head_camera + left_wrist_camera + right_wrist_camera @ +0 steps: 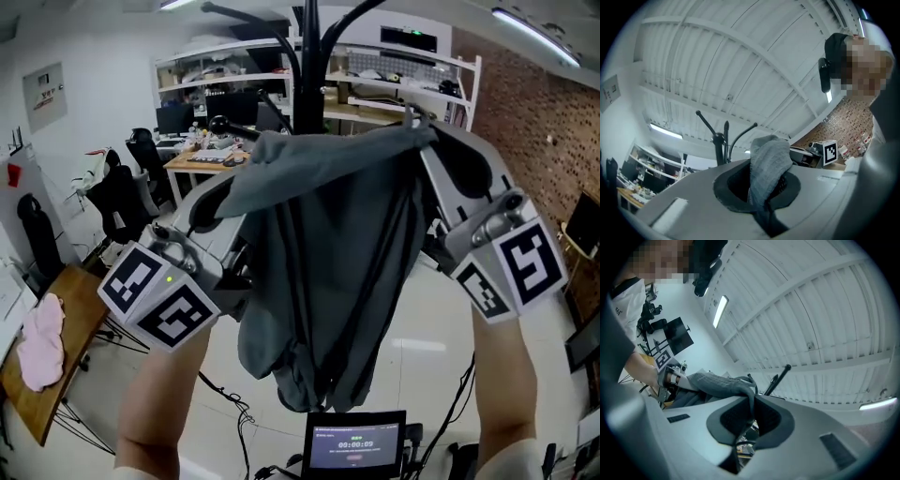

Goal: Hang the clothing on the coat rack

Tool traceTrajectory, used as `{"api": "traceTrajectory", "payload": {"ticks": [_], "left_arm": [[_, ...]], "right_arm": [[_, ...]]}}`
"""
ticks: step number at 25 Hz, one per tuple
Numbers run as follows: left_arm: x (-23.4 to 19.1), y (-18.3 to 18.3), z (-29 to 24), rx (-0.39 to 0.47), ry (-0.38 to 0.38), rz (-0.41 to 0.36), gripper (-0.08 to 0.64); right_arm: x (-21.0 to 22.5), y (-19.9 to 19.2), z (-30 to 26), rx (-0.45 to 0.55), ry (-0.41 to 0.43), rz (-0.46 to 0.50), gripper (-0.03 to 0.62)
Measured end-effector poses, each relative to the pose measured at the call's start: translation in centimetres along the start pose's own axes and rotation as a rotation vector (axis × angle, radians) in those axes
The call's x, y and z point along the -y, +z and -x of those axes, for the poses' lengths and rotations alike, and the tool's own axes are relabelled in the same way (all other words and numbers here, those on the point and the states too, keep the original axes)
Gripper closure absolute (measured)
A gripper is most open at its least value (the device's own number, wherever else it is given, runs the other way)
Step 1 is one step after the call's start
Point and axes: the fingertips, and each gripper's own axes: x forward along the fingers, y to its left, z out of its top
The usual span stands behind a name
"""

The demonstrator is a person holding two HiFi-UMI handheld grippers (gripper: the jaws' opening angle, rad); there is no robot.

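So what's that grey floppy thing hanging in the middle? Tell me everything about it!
It's a grey garment, soft, crumpled and knit-looking. Its top edge stretches between the left tool and the right tool, both shut on the cloth; the rest hangs down in folds. It's held up in front of the black coat rack, not hung yet.

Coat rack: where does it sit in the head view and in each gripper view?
Head view: coat rack at top centre, behind the grey garment.
Left gripper view: left of centre, just left of the pinched grey garment.
Right gripper view: near centre, just right of the grey garment.
Shared landmark: the grey garment, in all three.
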Motion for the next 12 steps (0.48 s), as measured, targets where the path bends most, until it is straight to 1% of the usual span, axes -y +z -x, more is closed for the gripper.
{"api": "traceTrajectory", "payload": {"ticks": [6, 9, 12], "left_arm": [[-5.3, 5.9, 2.0, 0.081, 0.095, -0.062, 0.543], [-7.2, 8.9, 1.3, 0.107, 0.086, -0.115, 0.543], [-9.5, 9.9, 0.6, 0.104, 0.119, -0.107, 0.543]], "right_arm": [[-1.5, 4.9, -4.8, 0.103, 0.022, 0.018, 0.574], [-1.7, 6.8, -7.4, 0.134, 0.032, 0.014, 0.574], [-1.6, 8.1, -9.7, 0.155, 0.060, 0.014, 0.574]]}}
